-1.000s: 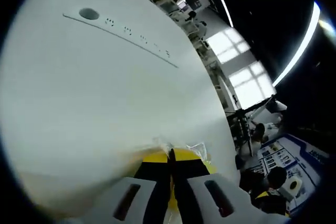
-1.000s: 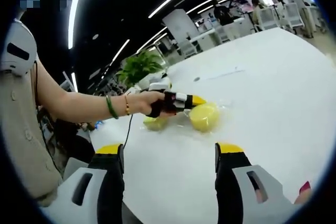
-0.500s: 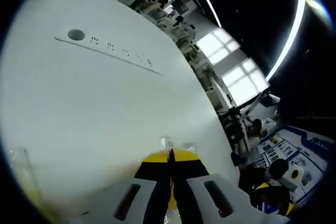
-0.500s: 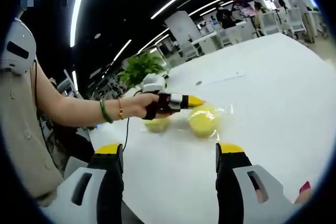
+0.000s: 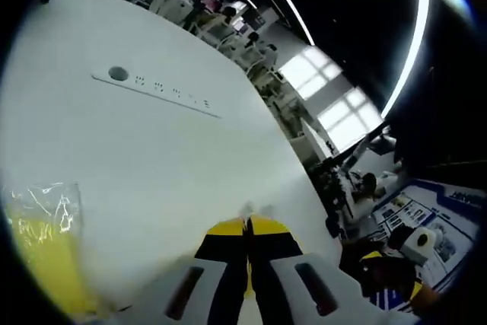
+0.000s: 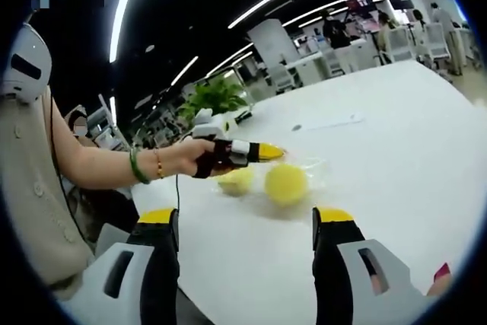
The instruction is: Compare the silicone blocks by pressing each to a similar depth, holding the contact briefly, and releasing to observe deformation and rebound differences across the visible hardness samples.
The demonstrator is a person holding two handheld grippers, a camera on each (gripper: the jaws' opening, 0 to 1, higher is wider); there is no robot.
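White worktop (image 5: 152, 157) spreads under the left gripper (image 5: 246, 226), its jaws shut and empty; a bagged yellow silicone block (image 5: 38, 241) lies near the worktop's edge. Right gripper (image 6: 245, 218) hovers open before two round yellow silicone blocks (image 6: 285, 183); pressing seems unfinished.

Bare white table (image 6: 396, 142) lies open beyond two bagged yellow silicone blocks (image 6: 286, 183), with a potted plant (image 6: 215, 97) behind.

A white worktop (image 6: 396, 135) carries two pale yellow silicone blocks (image 6: 286, 183) in clear, glinting wrap. The left hand-held gripper (image 6: 262, 153) is black and white with yellow tips; the right hand-held gripper (image 6: 247, 222) has the same colours (yellow caps on black jaws, white bodies). A green potted plant (image 6: 215, 98) stands behind.
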